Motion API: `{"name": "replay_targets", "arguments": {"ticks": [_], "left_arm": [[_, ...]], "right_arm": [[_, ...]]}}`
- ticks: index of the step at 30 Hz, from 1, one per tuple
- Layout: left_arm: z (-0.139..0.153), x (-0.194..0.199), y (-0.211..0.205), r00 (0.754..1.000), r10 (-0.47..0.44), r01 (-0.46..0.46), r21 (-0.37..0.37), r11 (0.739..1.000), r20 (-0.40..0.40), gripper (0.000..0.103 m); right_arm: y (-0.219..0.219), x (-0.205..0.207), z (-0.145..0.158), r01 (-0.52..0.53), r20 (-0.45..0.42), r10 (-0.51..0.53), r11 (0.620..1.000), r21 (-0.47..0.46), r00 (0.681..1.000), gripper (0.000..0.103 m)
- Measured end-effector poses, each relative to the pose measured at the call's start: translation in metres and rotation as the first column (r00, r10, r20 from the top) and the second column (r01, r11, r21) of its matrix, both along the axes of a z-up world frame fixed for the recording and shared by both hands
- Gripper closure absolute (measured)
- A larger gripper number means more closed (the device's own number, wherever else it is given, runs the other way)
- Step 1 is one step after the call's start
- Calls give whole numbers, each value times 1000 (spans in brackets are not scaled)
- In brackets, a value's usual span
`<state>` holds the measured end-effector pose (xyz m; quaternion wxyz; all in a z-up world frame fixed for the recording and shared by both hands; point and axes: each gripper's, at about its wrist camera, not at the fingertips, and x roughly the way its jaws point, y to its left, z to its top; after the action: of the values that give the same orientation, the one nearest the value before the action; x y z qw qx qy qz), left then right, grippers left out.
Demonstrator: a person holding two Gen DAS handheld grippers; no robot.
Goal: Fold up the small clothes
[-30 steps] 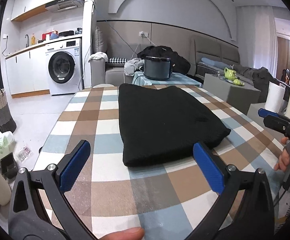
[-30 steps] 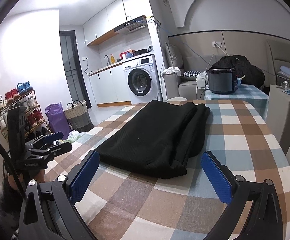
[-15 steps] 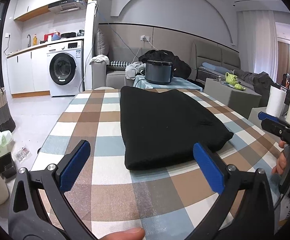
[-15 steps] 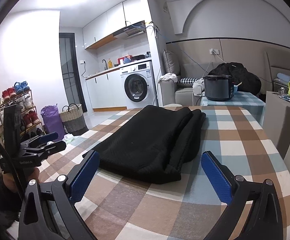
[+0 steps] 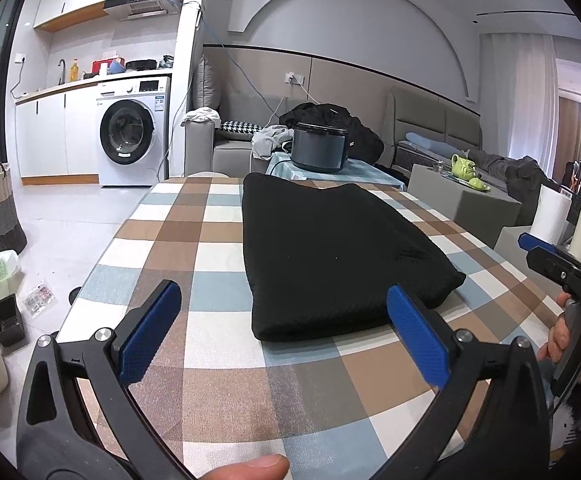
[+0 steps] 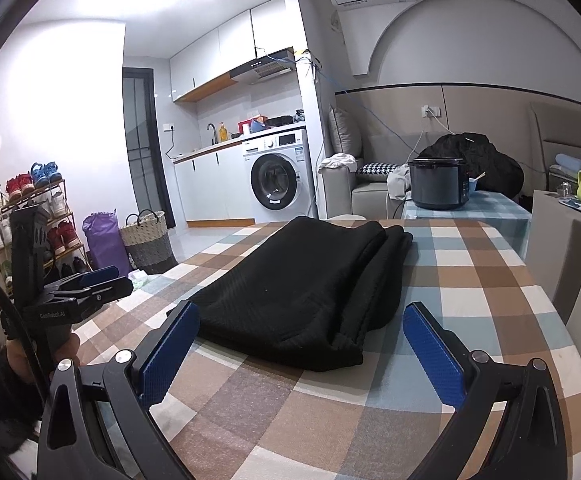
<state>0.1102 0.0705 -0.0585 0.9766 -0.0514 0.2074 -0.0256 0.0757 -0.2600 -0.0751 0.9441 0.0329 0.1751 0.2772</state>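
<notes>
A black garment (image 5: 330,256) lies folded in a long rectangle on the checked tablecloth (image 5: 194,240); it also shows in the right wrist view (image 6: 310,288). My left gripper (image 5: 286,328) is open and empty, held just short of the garment's near edge. My right gripper (image 6: 302,344) is open and empty, held off the garment's near right corner. Each gripper shows at the edge of the other's view: the right one (image 5: 550,260) and the left one (image 6: 90,284).
A dark rice cooker (image 5: 320,150) stands on a small table beyond the far end. A grey side table with green teaware (image 5: 466,168) is to the right. A woven basket (image 6: 146,240), a shoe rack (image 6: 22,216) and a washing machine (image 5: 130,136) stand to the left.
Both grippers have tilted up slightly and drawn back a little from the garment. The garment has not moved. Both stay open.
</notes>
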Motion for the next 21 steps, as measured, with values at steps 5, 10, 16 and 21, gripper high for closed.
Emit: {"name": "replay_targets", "arguments": {"ticks": [5,10,16,21], "left_arm": [[-1,0,0,1000,-1,1,-2,1000,0,1],[-1,0,1,1000,1,-1,-1,1000,4,0],[-1,0,1,1000,1,-1,2,1000,5,0],[0,0,1,1000,2,-2,1,1000,6,1]], "right_arm": [[-1,1,0,1,-2,-1,1000,5,1000,0],[-1,0,0,3,3,-3,1000,-3,1000,0],[1,-2,1,3,8,-3,1000,-12,1000,0],[2,-3,1,3,7,-3,1000,-12,1000,0]]}}
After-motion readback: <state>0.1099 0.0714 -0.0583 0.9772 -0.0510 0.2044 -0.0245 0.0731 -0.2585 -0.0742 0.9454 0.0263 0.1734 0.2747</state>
